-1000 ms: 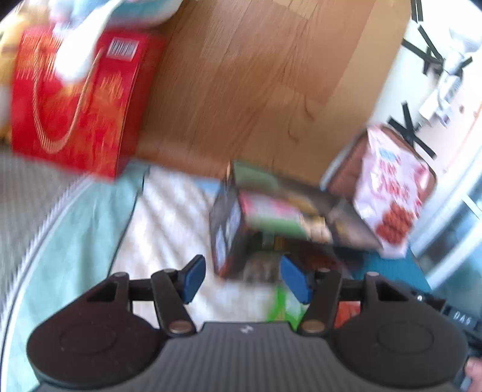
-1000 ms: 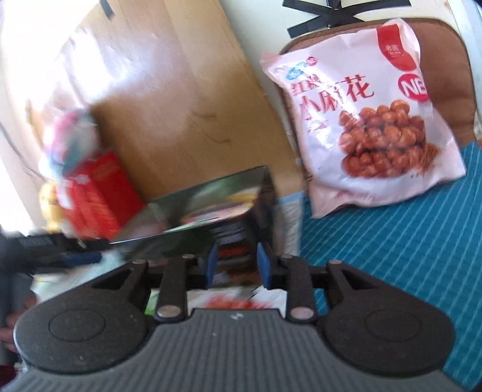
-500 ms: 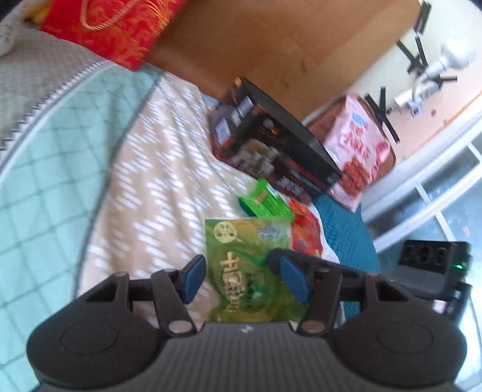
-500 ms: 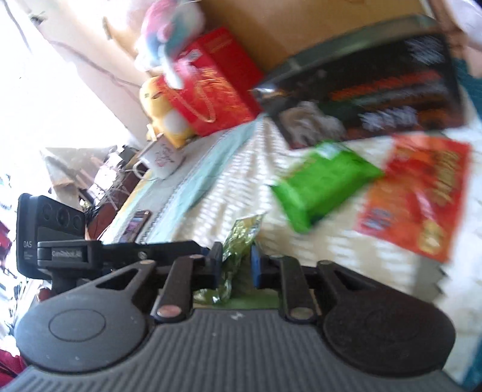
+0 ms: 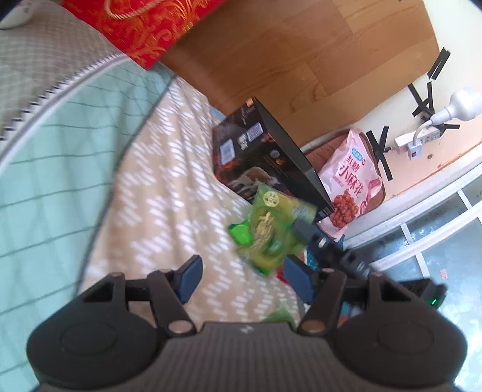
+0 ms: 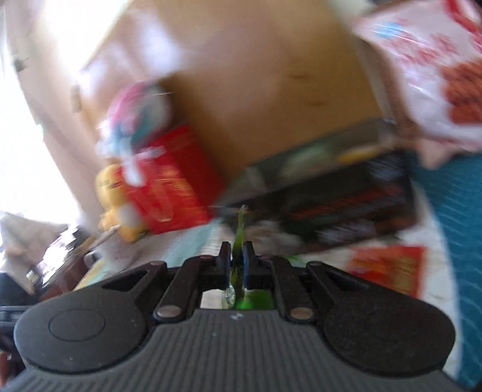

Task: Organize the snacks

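One translucent yellow-green plastic snack pouch (image 5: pixel 272 230), printed with a round pale label near its top and showing pale strips inside, hangs in the air above the bed, pinched edge-on between the closed fingers of the right gripper (image 6: pixel 237 261); in the right wrist view only its thin green edge (image 6: pixel 240 229) shows between the fingers. The left gripper (image 5: pixel 241 279) is spread wide with nothing between its blue pads (image 5: pixel 189 279), hovering over the beige quilt with white dashes (image 5: pixel 168 211).

Half a second ago the pouch lay flat on the quilt between the left gripper's pads; now it is lifted clear and sits farther off, in front of the black printed cardboard box (image 5: pixel 259 162). The right wrist view has swung up from the bedding toward the headboard and is heavily blurred.

Around it: a small bright green packet (image 5: pixel 239 233) lies on the quilt just behind the pouch, and a flat orange-red packet (image 6: pixel 388 268) lies beside the box. The pink-and-white bag of fried dough twists (image 5: pixel 349 187) leans against a brown cushion beyond the box. A red gift bag with gold pattern (image 5: pixel 144 27) stands against the wooden headboard (image 5: pixel 301 60). The black box lies tilted directly behind the raised pouch.
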The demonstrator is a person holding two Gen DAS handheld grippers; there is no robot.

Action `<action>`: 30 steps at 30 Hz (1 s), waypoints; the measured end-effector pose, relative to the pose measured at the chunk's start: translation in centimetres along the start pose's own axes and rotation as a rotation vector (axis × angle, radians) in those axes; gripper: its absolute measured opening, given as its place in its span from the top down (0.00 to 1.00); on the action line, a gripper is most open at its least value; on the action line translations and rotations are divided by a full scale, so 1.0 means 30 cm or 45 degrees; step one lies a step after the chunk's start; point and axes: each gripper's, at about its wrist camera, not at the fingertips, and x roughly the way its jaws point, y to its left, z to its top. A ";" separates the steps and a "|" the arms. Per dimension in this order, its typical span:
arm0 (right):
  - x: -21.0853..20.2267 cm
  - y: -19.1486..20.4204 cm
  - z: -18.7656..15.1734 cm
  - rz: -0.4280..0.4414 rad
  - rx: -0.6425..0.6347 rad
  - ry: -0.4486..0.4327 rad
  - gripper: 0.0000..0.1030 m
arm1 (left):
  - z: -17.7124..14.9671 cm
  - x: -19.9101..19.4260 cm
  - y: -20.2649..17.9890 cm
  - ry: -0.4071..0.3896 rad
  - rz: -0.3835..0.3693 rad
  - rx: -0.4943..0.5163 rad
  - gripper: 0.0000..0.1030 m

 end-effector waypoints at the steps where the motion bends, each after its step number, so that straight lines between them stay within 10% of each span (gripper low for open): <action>1: -0.011 -0.021 -0.010 -0.017 0.022 0.021 0.84 | 0.008 0.028 -0.013 0.021 -0.003 0.007 0.41; 4: -0.068 -0.062 -0.049 -0.032 0.006 0.063 0.77 | 0.014 0.093 -0.055 0.083 -0.007 0.059 0.41; 8: -0.122 -0.053 -0.086 -0.006 -0.117 0.128 0.39 | 0.002 0.155 -0.104 0.145 0.019 0.139 0.41; 15: -0.087 -0.017 -0.035 0.096 -0.321 0.244 0.31 | -0.011 0.135 -0.095 0.142 0.084 0.157 0.41; 19: -0.010 -0.040 -0.033 0.176 -0.268 0.355 0.42 | -0.020 0.127 -0.083 0.139 0.077 0.165 0.41; 21: 0.010 -0.055 -0.044 0.230 -0.191 0.384 0.74 | -0.022 0.136 -0.089 0.131 0.079 0.175 0.41; 30: -0.036 -0.222 -0.018 0.519 0.494 0.338 0.87 | 0.024 0.108 -0.118 0.091 -0.040 0.147 0.41</action>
